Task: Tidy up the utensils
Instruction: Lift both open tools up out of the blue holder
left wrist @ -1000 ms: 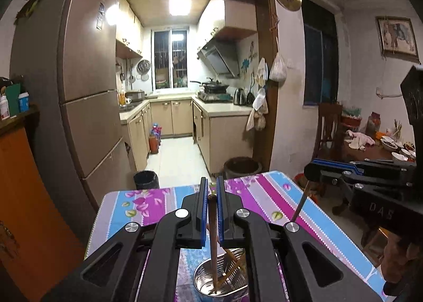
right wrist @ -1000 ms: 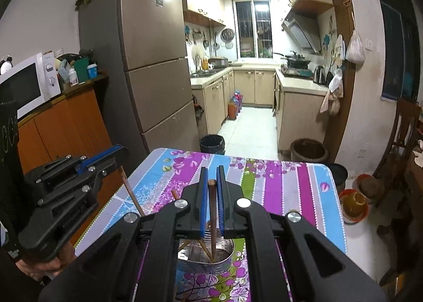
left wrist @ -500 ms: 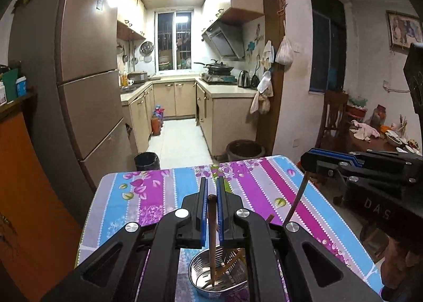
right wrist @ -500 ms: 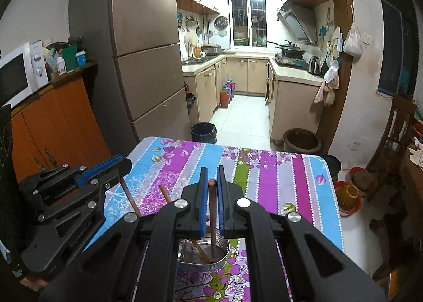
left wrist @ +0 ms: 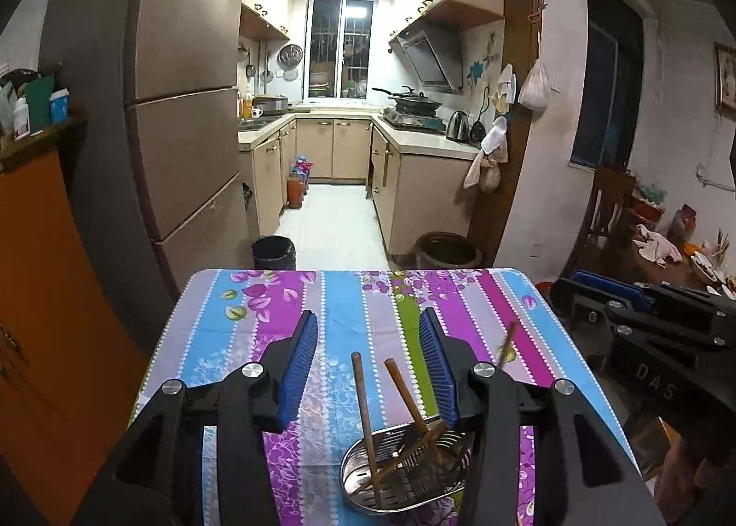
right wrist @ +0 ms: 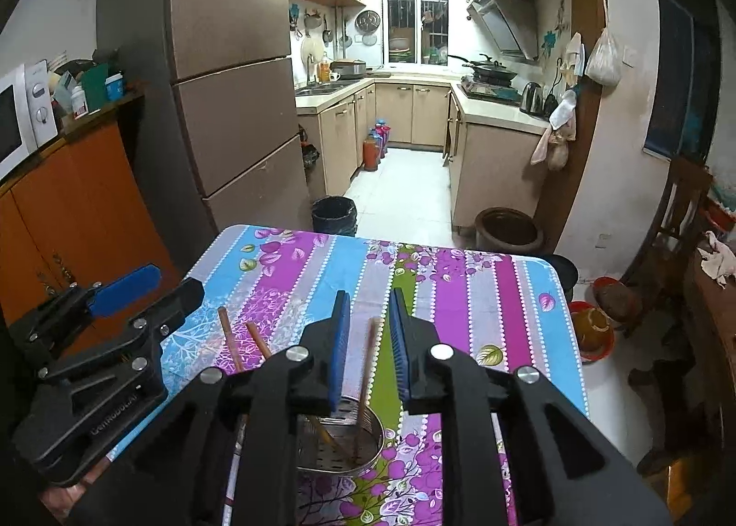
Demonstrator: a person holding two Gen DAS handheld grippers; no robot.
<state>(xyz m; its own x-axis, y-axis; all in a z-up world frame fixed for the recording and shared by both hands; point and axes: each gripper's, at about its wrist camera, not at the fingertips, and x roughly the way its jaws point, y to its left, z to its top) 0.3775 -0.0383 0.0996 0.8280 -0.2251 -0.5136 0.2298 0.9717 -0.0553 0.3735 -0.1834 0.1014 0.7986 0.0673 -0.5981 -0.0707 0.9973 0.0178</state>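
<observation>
A perforated steel utensil holder (left wrist: 405, 475) stands on the striped floral tablecloth (left wrist: 349, 319) and holds several brown chopsticks (left wrist: 365, 415). My left gripper (left wrist: 370, 346) hovers above it, jaws wide apart and empty. In the right wrist view the holder (right wrist: 342, 443) sits just under my right gripper (right wrist: 368, 319), whose jaws stand apart around a loose upright chopstick (right wrist: 368, 355) that rests in the holder. The right gripper body shows at the right edge of the left wrist view (left wrist: 653, 342). The left gripper body shows at the left of the right wrist view (right wrist: 96, 342).
The table (right wrist: 506, 286) ends ahead, with a black bin (right wrist: 334, 215) and a brown pot (right wrist: 508, 229) on the floor beyond. A fridge (right wrist: 230, 89) and an orange cabinet (right wrist: 69, 204) stand left. A chair (right wrist: 681, 213) and a cluttered table stand right.
Both grippers have opened and let go of their chopsticks, which now stand in the holder. Both views have pulled back slightly and show more of the table.
</observation>
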